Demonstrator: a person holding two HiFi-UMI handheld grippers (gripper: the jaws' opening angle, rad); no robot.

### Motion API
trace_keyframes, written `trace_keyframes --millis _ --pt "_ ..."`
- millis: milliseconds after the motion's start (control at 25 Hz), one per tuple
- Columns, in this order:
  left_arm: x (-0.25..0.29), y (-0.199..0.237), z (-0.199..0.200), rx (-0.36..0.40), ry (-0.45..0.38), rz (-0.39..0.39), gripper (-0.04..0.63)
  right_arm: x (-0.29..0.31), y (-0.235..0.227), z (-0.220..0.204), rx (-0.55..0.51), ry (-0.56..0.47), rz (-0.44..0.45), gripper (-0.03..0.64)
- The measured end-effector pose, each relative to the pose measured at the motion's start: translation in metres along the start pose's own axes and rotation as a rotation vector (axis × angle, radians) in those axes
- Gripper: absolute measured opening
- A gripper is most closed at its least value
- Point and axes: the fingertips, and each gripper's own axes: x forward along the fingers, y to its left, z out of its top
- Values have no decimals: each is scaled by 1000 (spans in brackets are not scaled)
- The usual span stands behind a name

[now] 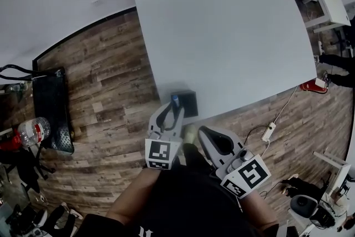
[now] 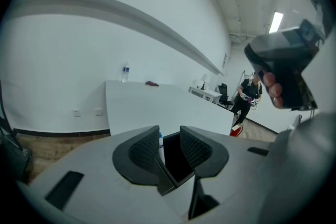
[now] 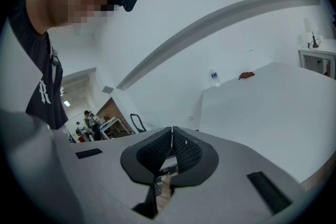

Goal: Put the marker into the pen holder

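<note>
A black square pen holder stands at the near edge of the white table. My left gripper hangs right over its near left side. In the left gripper view the pen holder shows in the gap between the jaws of the left gripper. A white marker with a blue cap stands upright against the left pad; the right pad is clear of it, so the jaws are open. The marker's blue cap sits at the holder's left rim. My right gripper is held off the table over the floor; in its own view the right gripper is shut and empty.
A water bottle and a small red thing are at the table's far end. On the wooden floor are a black case, a bottle and a power strip with cable. A person stands by a far desk.
</note>
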Motion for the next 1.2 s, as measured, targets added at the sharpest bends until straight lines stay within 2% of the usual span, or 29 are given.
trace_keyframes --millis 320,520,760,920,1200 --pt "-8 -2 26 34 -43 6 101 1 4 12 -31 -33 10 17" --pt "-25 -15 52 88 -80 -18 47 -5 10 23 -67 -69 33 17" --pt "-42 -23 85 121 -131 -14 43 -10 17 39 -111 -108 54 17" --pt "-57 -35 102 155 -136 -29 24 -13 24 46 -143 -135 74 17" --pt "-94 -53 134 144 -206 -46 6 -18 30 58 -197 -157 76 17"
